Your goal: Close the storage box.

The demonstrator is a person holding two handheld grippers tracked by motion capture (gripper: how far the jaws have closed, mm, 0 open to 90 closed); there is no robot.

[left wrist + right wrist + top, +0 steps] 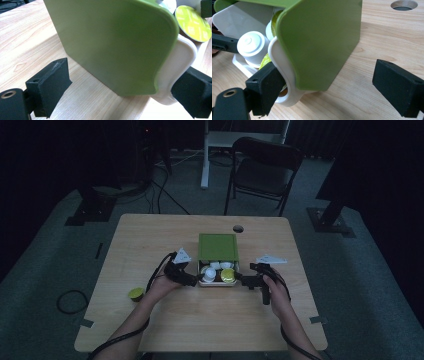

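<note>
Both claws stand at the box's near end on the table point(150, 235). Left gripper point(191, 281), jaws apart, straddles the left corner of the green-lidded box point(218, 247); one jaw touches the white tray point(180, 62). Right gripper point(243, 280), jaws apart, straddles the right corner, one jaw against the tray. Capsules point(227, 275) lie inside.

green lid point(112, 45) cut off at top, hides most capsules point(253, 47) — tray point(284, 75) interior mostly hidden

Green plastic sleeve point(322, 42) over white plastic tray point(284, 72) on light wooden table point(374, 45). Right gripper point(332, 87) jaws wide apart; one jaw touching tray corner. White ribbed capsule point(252, 47) inside tray.
</note>
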